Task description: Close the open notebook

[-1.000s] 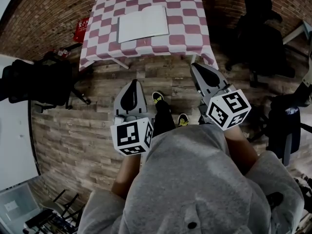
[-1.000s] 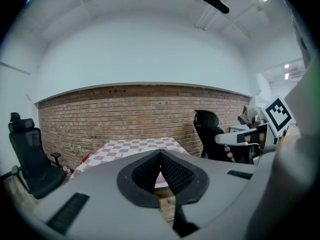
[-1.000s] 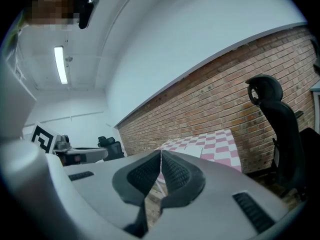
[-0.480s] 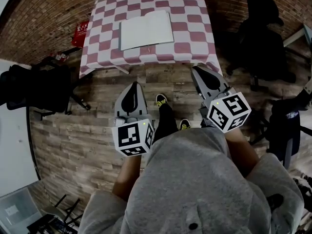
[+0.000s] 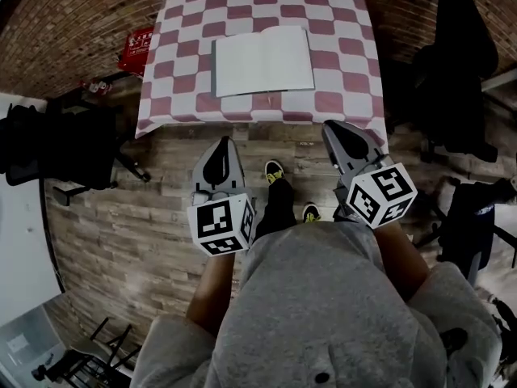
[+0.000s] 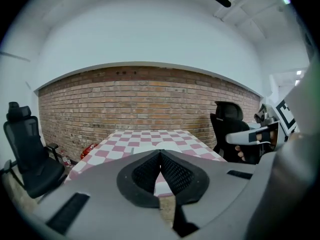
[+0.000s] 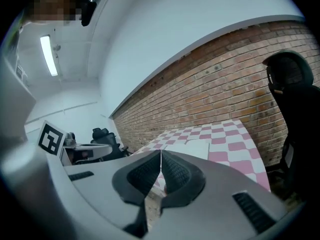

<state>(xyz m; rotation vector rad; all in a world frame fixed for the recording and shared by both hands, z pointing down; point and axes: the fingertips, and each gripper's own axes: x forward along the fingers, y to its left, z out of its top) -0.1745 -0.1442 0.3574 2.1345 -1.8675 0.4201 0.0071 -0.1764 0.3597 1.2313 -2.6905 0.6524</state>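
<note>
Brick-walled room, plank floor (image 5: 121, 217). Walked closer to checked table (image 5: 174, 95) within the last second; bigger in head view now, not yet within reach. Open notebook (image 5: 262, 61) flat near table middle, white pages up, untouched. Left gripper (image 5: 222, 145) and right gripper (image 5: 335, 129) both pinched together, empty, short of table edge. Approach only so far, closing not begun. Black chair (image 5: 56, 148) at left, second chair (image 5: 464, 31) at right, red thing (image 5: 139, 48) on floor by wall. Nothing blocking the straight path.
</note>
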